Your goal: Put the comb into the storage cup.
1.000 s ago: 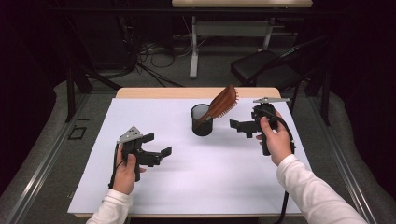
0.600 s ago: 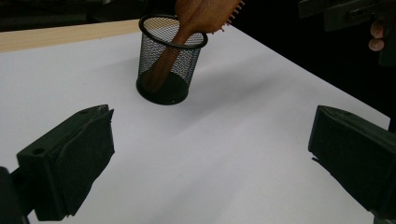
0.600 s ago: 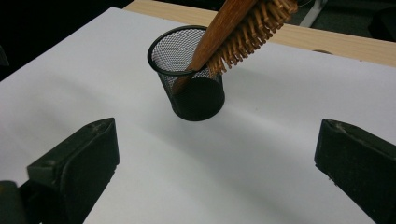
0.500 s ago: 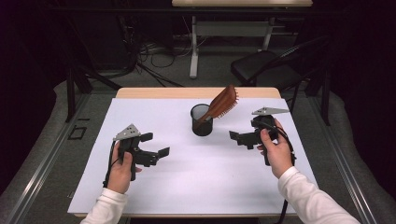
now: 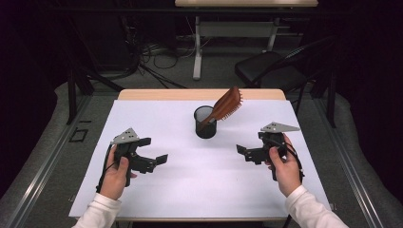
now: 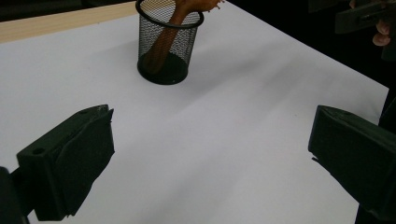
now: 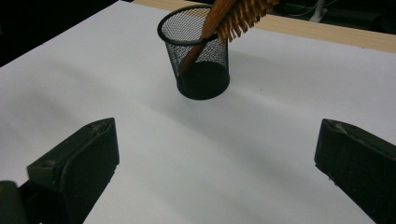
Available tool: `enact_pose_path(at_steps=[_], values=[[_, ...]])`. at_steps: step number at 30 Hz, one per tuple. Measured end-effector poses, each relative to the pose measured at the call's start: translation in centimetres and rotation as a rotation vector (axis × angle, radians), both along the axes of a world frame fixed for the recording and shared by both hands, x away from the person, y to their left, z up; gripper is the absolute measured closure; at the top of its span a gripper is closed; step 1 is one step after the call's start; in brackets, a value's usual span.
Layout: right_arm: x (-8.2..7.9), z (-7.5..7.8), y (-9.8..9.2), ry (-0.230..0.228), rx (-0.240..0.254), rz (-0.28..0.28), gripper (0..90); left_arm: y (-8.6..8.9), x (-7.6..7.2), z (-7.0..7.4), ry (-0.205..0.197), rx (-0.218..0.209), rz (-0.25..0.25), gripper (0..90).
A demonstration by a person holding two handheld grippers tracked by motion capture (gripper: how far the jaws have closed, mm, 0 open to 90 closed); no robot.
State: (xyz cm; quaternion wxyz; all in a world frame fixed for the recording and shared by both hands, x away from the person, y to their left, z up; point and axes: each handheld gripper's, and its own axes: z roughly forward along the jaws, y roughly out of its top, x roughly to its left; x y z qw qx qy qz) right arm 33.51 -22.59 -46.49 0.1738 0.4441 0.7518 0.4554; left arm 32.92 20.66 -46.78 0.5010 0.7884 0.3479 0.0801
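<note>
A black mesh cup (image 5: 205, 122) stands at the far middle of the white-covered table (image 5: 199, 190). A brown wooden hairbrush (image 5: 227, 104) rests handle-down in it, its bristled head leaning out to the right. My left gripper (image 5: 153, 150) hovers at the near left, open and empty. At the near right my right gripper (image 5: 248, 144) is also open and empty. Both point inward toward the cup. In the left gripper view the cup (image 6: 169, 42) lies far ahead of the gripper (image 6: 210, 163). In the right gripper view the cup (image 7: 201, 56) and brush (image 7: 233, 16) lie ahead of the gripper (image 7: 215, 168).
The table's bare wooden far edge (image 5: 199, 94) shows beyond the white sheet. A dark chair (image 5: 266, 69) stands behind the table at the right, with cables (image 5: 142, 57) on the floor at the back left. White surface spreads between the grippers and the cup.
My right gripper has drawn back from beside the cup toward the near edge. My left gripper has shifted only slightly. The brush and cup have not moved.
</note>
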Motion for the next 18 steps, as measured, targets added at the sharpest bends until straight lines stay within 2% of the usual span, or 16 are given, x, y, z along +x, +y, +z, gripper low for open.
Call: enact_pose_path(at_steps=[6, 14, 18], values=[[-1.5, -1.2, -0.7, -0.015, -0.018, 0.001, 0.0, 1.3, -0.4, -0.4, 0.005, -0.004, 0.016, 0.4], [-2.9, -3.0, -1.7, 0.005, 0.02, -0.021, 0.0, 3.1, -0.9, -1.3, 0.013, -0.014, 0.052, 0.4], [-3.3, -3.9, -2.2, 0.005, 0.021, -0.037, 0.0, 3.8, -1.1, -1.9, 0.019, -0.019, 0.068, 0.4]])
